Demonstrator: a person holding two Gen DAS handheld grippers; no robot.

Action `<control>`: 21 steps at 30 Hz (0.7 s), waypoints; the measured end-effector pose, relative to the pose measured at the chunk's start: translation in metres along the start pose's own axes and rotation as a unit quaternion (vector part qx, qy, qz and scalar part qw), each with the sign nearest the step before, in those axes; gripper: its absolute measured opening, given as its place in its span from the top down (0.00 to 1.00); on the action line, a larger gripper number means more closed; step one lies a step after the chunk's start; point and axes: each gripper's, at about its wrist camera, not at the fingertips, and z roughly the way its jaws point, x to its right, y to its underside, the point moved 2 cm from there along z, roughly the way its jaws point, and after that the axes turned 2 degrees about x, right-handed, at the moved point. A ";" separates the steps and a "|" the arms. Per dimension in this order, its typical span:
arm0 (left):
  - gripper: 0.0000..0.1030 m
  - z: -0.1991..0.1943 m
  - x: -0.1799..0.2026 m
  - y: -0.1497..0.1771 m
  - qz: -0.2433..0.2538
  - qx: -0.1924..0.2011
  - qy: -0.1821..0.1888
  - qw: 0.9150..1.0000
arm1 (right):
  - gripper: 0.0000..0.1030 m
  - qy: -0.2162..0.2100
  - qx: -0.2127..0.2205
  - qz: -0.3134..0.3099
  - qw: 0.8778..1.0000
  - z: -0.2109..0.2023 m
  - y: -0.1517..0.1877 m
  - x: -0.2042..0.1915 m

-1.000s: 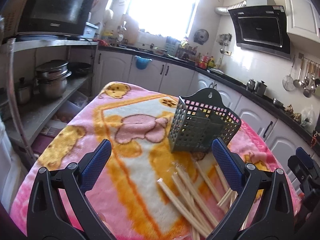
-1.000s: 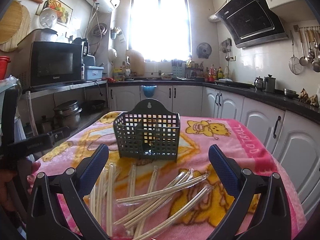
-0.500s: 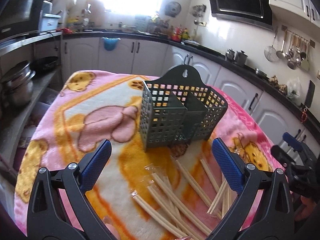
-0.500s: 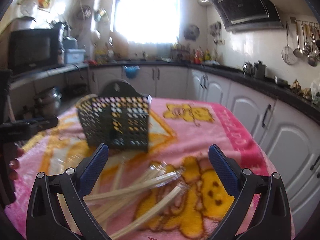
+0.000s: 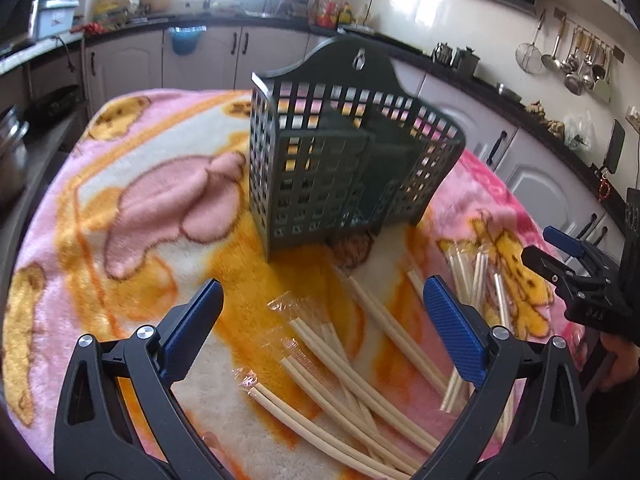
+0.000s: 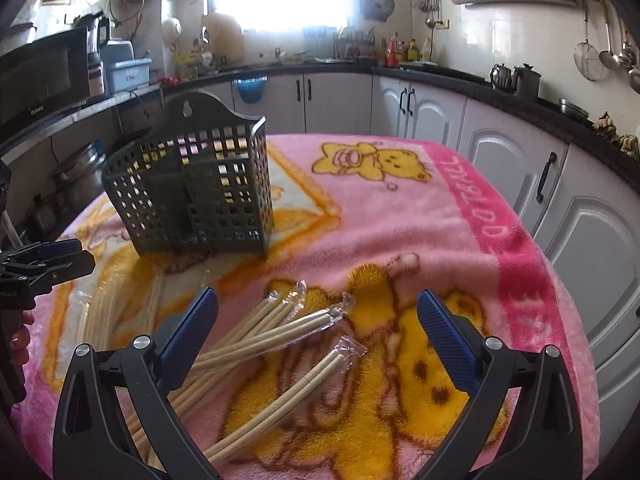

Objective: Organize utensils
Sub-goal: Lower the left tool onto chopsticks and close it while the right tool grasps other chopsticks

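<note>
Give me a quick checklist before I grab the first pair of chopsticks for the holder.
1. Left claw open and empty: ok.
2. Right claw open and empty: ok.
3. Wrapped chopsticks below the right claw: ok.
4. Green utensil holder upright on the blanket: ok.
5. Holder compartments free: cannot tell fully, nothing sticks out.
6. One pair separable from the overlapping pile: not ok.
</note>
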 end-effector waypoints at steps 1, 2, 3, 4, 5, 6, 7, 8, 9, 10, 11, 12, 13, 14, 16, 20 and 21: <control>0.15 0.004 -0.001 0.002 -0.001 -0.007 0.003 1.000 | 0.14 -0.002 -0.007 0.000 1.000 0.003 0.000 0.001; 0.20 0.009 -0.004 0.003 -0.004 -0.015 0.001 1.000 | 0.17 -0.005 -0.014 0.001 1.000 0.006 0.000 0.002; 0.23 0.012 -0.007 0.004 -0.007 -0.022 0.001 1.000 | 0.20 -0.010 -0.022 0.005 1.000 0.010 0.000 0.004; 0.28 0.016 -0.010 0.004 -0.012 -0.030 0.006 0.999 | 0.23 -0.012 -0.029 0.010 0.999 0.014 0.001 0.006; 0.32 0.019 -0.013 0.005 -0.017 -0.036 0.013 0.999 | 0.24 -0.013 -0.033 0.012 0.999 0.016 0.001 0.007; 0.33 0.022 -0.015 0.005 -0.019 -0.040 0.018 0.999 | 0.25 -0.014 -0.037 0.014 0.999 0.019 0.002 0.008; 0.38 0.024 -0.016 0.005 -0.020 -0.043 0.020 0.999 | 0.27 -0.014 -0.045 0.016 0.999 0.023 0.003 0.011; 0.42 0.026 -0.017 0.005 -0.022 -0.047 0.023 0.998 | 0.27 -0.016 -0.051 0.018 0.998 0.026 0.004 0.011; 0.44 0.029 -0.018 0.005 -0.027 -0.051 0.027 0.998 | 0.30 -0.020 -0.060 0.025 0.998 0.029 0.005 0.014; 0.47 0.031 -0.019 0.005 -0.031 -0.054 0.033 0.998 | 0.33 -0.024 -0.067 0.033 0.997 0.033 0.006 0.016; 0.50 0.033 -0.021 0.005 -0.035 -0.058 0.038 0.997 | 0.34 -0.028 -0.072 0.038 0.996 0.036 0.006 0.018; 0.51 0.034 -0.021 0.005 -0.036 -0.062 0.039 0.997 | 0.36 -0.031 -0.078 0.045 0.996 0.039 0.007 0.021; 0.54 0.036 -0.022 0.005 -0.037 -0.065 0.038 0.996 | 0.37 -0.033 -0.082 0.050 0.995 0.041 0.008 0.023; 0.56 0.036 -0.023 0.005 -0.038 -0.066 0.037 0.996 | 0.38 -0.037 -0.086 0.055 0.994 0.044 0.008 0.024; 0.62 0.038 -0.025 0.006 -0.040 -0.071 0.037 0.996 | 0.42 -0.045 -0.093 0.065 0.993 0.048 0.009 0.027; 0.75 0.041 -0.027 0.007 -0.050 -0.075 0.039 0.995 | 0.50 -0.059 -0.109 0.086 0.989 0.058 0.011 0.031; 0.75 0.041 -0.028 0.007 -0.050 -0.075 0.039 0.995 | 0.53 -0.062 -0.111 0.093 0.988 0.060 0.012 0.033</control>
